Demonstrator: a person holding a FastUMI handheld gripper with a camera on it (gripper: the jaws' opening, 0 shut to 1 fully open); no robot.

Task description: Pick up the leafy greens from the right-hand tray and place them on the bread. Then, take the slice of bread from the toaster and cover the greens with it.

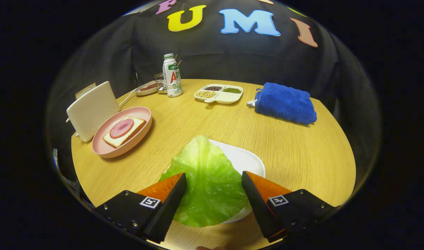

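Leafy greens, a single broad cabbage-like leaf [206, 182], lie across a white tray [244, 160] on the round wooden table [302, 149], the leaf overhanging the tray's near and left rims. Gripper [214, 177]: fingers spread wide, one on each side of the leaf, their tips level with its middle; whether they touch it cannot be told, and nothing is clamped between them. Beyond the fingers to the left, a pink plate [101, 147] carries a slice of bread [124, 131] topped with a round slice of ham [122, 128]. Just behind that plate stands a cream toaster [92, 110], with a second slice of bread [85, 90] rising from its slot. At the far edge of the table: a white bottle with a green cap [172, 75], a small jar [160, 83] and a shallow dish [145, 88] beside it, and a divided tray [219, 93] holding beans in separate compartments. To the right of that tray rests a folded blue towel [285, 103].
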